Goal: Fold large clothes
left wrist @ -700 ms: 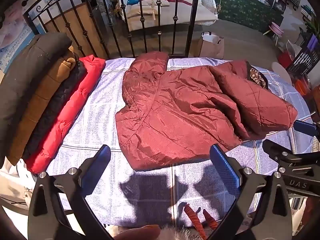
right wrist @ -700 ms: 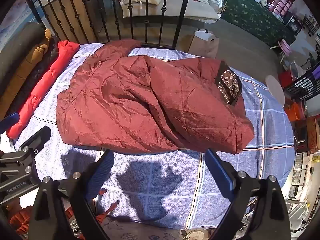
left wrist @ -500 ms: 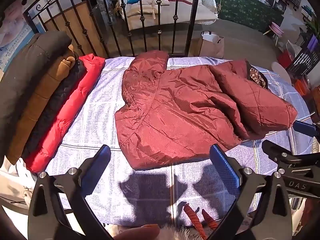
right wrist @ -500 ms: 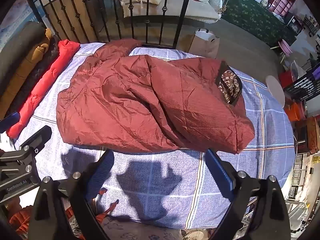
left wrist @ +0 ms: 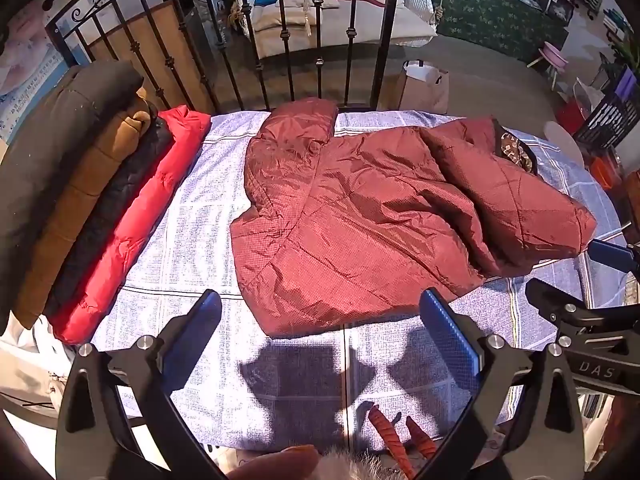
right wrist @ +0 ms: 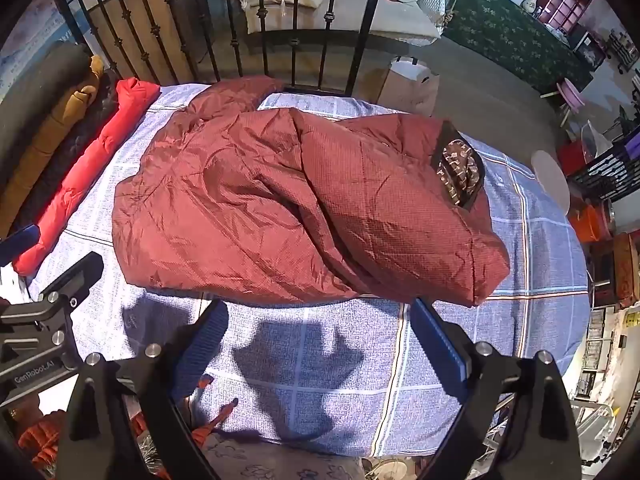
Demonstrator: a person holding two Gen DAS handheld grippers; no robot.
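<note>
A large dark red padded jacket [left wrist: 360, 220] lies crumpled on the blue checked bedsheet [left wrist: 192, 240], its right side folded over so a brown patterned lining [left wrist: 516, 152] shows. It also shows in the right wrist view [right wrist: 280, 208]. My left gripper [left wrist: 320, 308] is open and empty, held above the sheet just in front of the jacket's near hem. My right gripper [right wrist: 320, 312] is open and empty, also just in front of the near hem. Each gripper shows at the edge of the other's view.
A row of folded jackets, red [left wrist: 132, 220], black, tan and dark grey [left wrist: 52, 152], lies along the left side of the bed. A black iron railing [left wrist: 320, 40] stands behind the bed. A paper bag [left wrist: 424, 84] sits on the floor beyond.
Both grippers have stayed almost still; the view has shifted only slightly. The jacket has not moved.
</note>
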